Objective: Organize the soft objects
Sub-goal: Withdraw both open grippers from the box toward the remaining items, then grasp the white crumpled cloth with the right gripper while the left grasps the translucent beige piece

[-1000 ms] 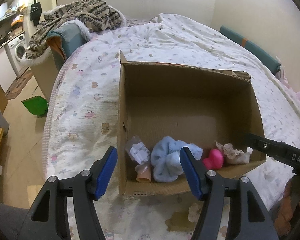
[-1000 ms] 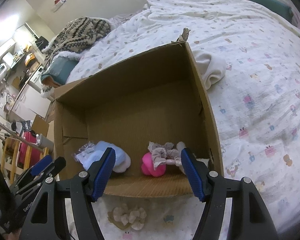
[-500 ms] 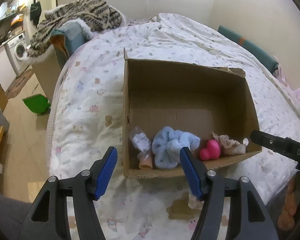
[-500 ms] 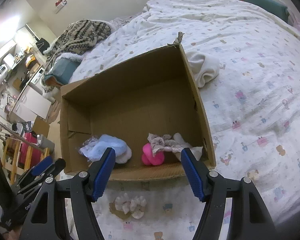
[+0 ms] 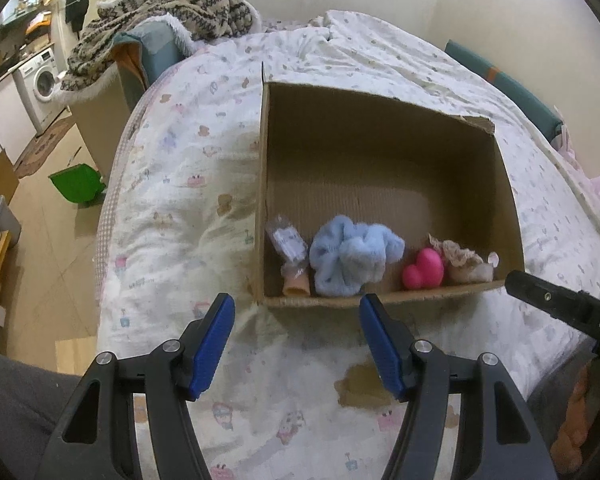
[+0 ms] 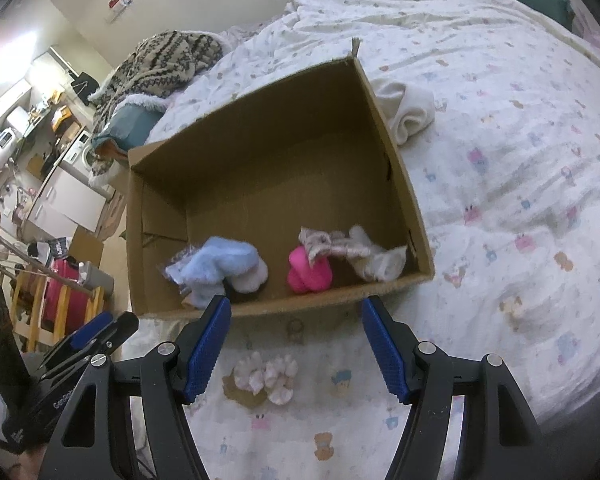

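**Both grippers empty, pulling back from the box**

I'm holding the left gripper (image 5: 296,326) with jaws wide apart, gripping nothing, touching nothing; it's hovering over the bed quilt (image 5: 172,200) just short of the near wall of the cardboard box (image 5: 380,300). The right gripper (image 6: 296,328) is doing the same: jaws spread wide, empty, nothing between the blue pads (image 6: 384,354).

Soft items are sitting along the box's near wall: a blue fluffy cloth (image 5: 352,254) toward the near-left corner, a small plastic packet (image 5: 286,240) against the left wall, a pink heart toy (image 5: 424,270) and a lacy beige scrunchie (image 5: 460,260) toward the near-right corner. A pale flower scrunchie (image 6: 266,376) is lying on the quilt outside the box, just in front of its near wall, below the right gripper. A white rolled cloth (image 6: 408,110) is lying on the quilt beside the box's far-right corner.

Versus a second ago, both grippers are backing off: the box is looking smaller and farther in both views, with more quilt showing in front. Jaw opening is unchanged.
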Demonstrator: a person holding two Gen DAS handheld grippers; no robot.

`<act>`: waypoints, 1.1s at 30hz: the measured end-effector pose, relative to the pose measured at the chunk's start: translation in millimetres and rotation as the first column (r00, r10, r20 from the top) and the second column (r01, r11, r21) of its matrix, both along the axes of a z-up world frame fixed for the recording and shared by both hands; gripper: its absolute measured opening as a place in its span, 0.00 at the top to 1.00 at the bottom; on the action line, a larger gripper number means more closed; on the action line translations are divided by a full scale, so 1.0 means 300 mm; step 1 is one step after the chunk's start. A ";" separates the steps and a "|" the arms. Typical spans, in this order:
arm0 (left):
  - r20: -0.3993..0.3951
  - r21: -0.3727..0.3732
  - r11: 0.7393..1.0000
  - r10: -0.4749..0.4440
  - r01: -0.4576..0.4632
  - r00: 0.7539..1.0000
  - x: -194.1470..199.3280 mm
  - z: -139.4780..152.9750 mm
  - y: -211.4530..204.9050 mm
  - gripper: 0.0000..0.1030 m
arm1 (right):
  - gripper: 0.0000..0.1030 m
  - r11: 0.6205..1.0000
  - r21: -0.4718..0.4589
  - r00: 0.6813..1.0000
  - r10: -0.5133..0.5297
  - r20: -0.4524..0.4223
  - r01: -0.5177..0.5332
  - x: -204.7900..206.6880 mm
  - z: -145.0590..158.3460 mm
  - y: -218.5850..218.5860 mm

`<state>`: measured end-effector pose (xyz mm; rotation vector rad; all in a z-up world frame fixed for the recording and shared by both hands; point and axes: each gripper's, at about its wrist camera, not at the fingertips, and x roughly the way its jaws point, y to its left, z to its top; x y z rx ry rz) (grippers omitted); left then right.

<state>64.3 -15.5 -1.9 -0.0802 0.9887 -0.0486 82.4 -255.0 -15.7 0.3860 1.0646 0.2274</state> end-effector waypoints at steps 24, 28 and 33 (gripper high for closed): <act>-0.120 -0.044 0.996 0.066 -0.072 0.991 -0.007 -0.091 0.026 0.40 | 0.30 0.981 0.175 0.947 0.132 -0.294 -0.082 0.050 -0.279 0.132; -0.125 -0.043 0.997 0.065 -0.071 0.990 -0.005 -0.097 0.024 0.40 | 0.31 0.980 0.164 0.922 0.163 -0.351 -0.111 0.059 -0.341 0.186; -0.139 -0.045 0.996 0.066 -0.072 0.988 0.003 -0.111 0.020 0.40 | 0.66 0.979 0.133 0.920 0.192 -0.341 -0.155 0.053 -0.341 0.224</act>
